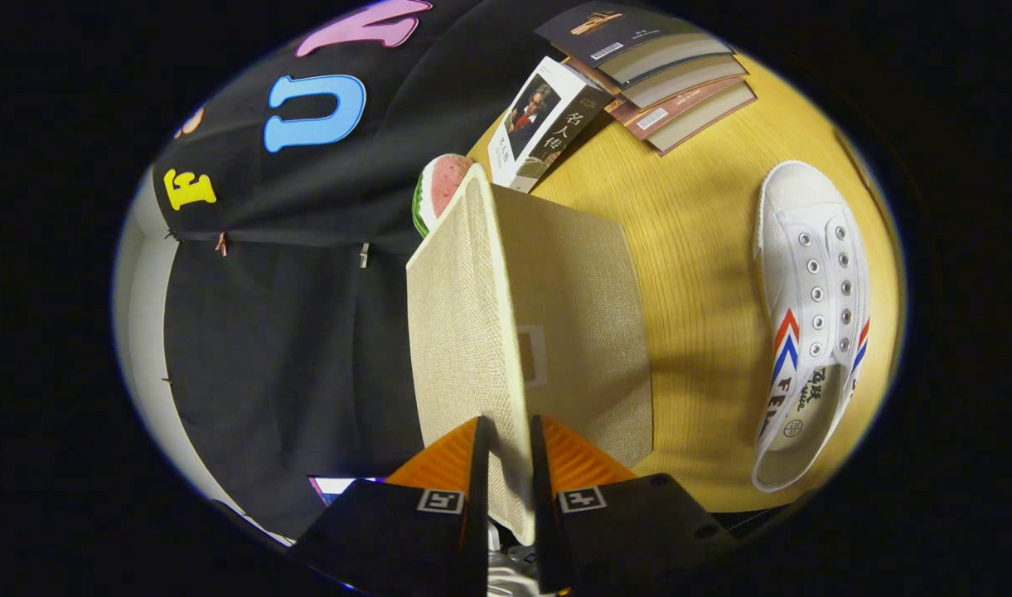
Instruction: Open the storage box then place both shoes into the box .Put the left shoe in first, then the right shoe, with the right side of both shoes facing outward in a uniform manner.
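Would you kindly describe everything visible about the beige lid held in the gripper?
The lid looks like a flat, stiff panel covered in beige woven fabric, with a paler raised rim along its edge and a small square patch near its middle. It stands on edge, tilted above the wooden table. The gripper is shut on its near rim, one finger on each face. Beyond its far end sit a watermelon slice and a book.

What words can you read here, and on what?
"名人传": the portrait-cover book beyond the storage box lid.
"FE": side of the white shoe; the rest is hidden.
Insole print and the stacked books' covers: too small to read.
The gripper has its jaws shut on the lid.
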Available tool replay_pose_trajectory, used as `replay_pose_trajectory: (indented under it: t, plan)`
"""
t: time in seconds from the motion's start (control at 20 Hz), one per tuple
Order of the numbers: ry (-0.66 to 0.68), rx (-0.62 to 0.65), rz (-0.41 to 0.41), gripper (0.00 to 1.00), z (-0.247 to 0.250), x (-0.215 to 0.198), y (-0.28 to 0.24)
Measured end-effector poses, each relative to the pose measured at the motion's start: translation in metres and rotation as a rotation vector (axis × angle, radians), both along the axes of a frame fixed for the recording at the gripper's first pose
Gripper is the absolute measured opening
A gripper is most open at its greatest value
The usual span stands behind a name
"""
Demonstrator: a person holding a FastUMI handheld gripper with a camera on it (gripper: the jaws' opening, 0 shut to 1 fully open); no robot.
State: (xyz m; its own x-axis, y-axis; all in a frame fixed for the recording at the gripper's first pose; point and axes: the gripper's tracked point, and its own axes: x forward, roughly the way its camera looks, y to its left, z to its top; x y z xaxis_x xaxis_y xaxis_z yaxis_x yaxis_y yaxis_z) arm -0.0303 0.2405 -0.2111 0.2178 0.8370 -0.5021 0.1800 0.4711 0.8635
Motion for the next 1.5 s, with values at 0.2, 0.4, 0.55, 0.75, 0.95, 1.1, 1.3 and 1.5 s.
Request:
replay_pose_trajectory:
  t: [0.2,0.4,0.55,0.75,0.95,1.1,1.3,1.5]
  plan:
    - [-0.038,-0.073,0.016,0.06,0.004,0.000,-0.001]
    - [-0.046,-0.137,0.036,0.06,0.014,-0.003,-0.002]
    - [-0.067,-0.126,0.013,0.06,0.030,0.001,0.002]
    - [-0.071,-0.086,-0.019,0.05,0.060,0.006,0.012]
    - [-0.108,-0.033,-0.011,0.05,0.104,0.011,0.039]
    - [-0.155,0.028,0.012,0.05,0.144,0.016,0.074]
    - [-0.226,0.105,0.081,0.05,0.188,0.015,0.138]
    - [-0.283,0.132,0.154,0.06,0.202,0.013,0.211]
